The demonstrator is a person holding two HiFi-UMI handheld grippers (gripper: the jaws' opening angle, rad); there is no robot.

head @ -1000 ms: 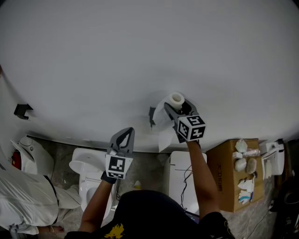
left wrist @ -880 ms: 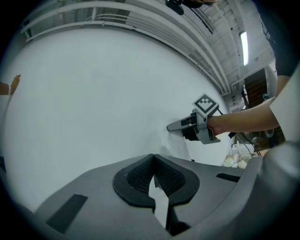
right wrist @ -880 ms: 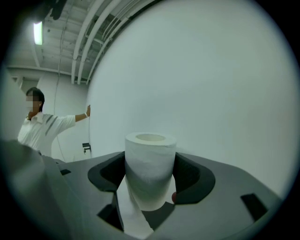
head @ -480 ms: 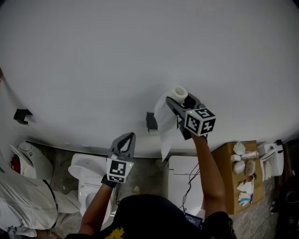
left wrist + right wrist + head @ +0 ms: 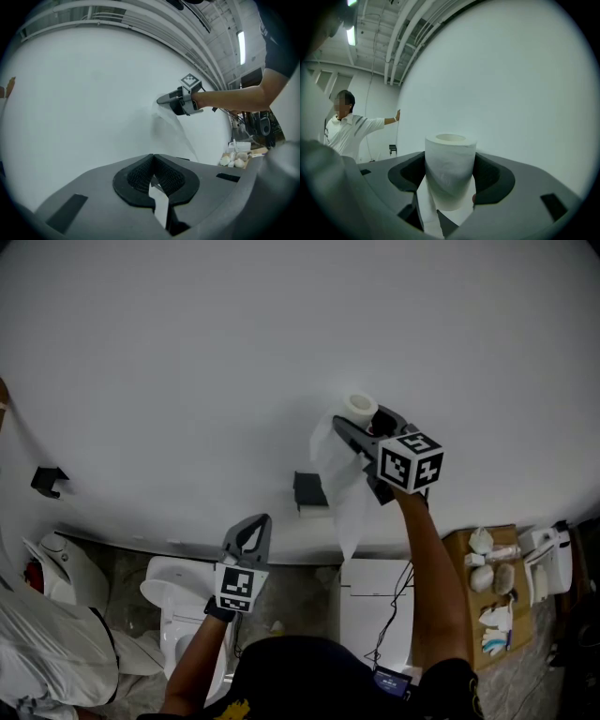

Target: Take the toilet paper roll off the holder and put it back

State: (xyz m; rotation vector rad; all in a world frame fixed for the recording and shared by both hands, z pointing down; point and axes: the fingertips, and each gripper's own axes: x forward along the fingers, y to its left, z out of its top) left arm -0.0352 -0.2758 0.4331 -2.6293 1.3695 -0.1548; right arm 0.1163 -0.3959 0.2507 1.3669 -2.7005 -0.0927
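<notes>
A white toilet paper roll [image 5: 357, 407] is clamped upright in my right gripper [image 5: 362, 424], up against the white wall. Its loose tail [image 5: 349, 507] hangs down from it. In the right gripper view the roll [image 5: 450, 168] stands between the two dark pads [image 5: 408, 173], which press on its sides. The dark holder [image 5: 309, 491] sits bare on the wall, below and left of the roll. My left gripper [image 5: 250, 525] hangs lower left, shut with nothing in it. Its pads [image 5: 140, 174] meet in the left gripper view, which also shows the right gripper [image 5: 180, 99] and the tail [image 5: 176, 133].
Below the wall stand a white toilet [image 5: 173, 601], a white cistern [image 5: 370, 606] and a cardboard box [image 5: 459, 596] with several small white items. A second dark bracket [image 5: 47, 481] is on the wall at far left. A person in a white shirt [image 5: 347, 133] stands at the wall.
My right gripper has risen with the roll, up and a little right of the holder, the tail trailing below. The left gripper has hardly moved.
</notes>
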